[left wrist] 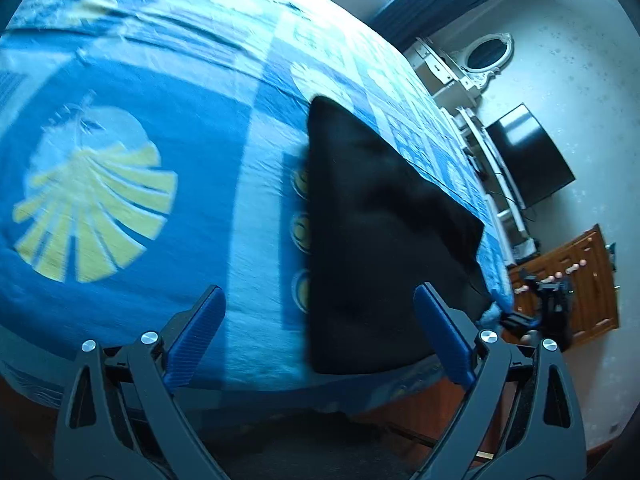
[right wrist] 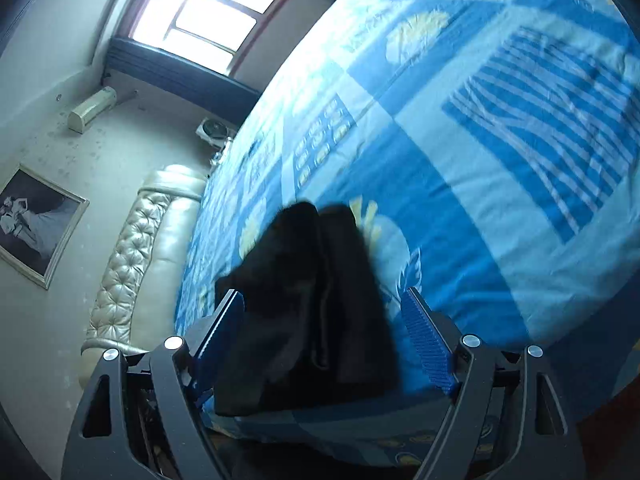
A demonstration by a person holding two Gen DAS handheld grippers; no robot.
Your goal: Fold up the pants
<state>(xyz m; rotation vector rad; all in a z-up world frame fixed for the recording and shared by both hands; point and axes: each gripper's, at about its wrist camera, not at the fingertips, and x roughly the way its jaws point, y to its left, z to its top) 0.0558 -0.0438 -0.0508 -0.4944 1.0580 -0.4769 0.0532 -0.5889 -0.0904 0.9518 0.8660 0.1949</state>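
Observation:
Black pants [left wrist: 376,232] lie flat on the blue patterned bedspread [left wrist: 168,120], near the bed's front edge. In the right wrist view the pants [right wrist: 312,300] show folded layers with a lengthwise crease. My left gripper [left wrist: 320,308] is open and empty, above the bed edge, its right finger over the pants' near side. My right gripper [right wrist: 324,312] is open and empty, its jaws standing either side of the pants' near end without touching. The right gripper also shows in the left wrist view [left wrist: 532,316], beyond the bed's corner.
The bedspread [right wrist: 480,160] covers the whole bed. A padded headboard [right wrist: 140,260], a framed picture [right wrist: 36,224] and a window [right wrist: 216,12] lie to the left. A black TV [left wrist: 528,156], white shelving [left wrist: 492,184] and a wooden cabinet [left wrist: 576,280] stand beyond the bed.

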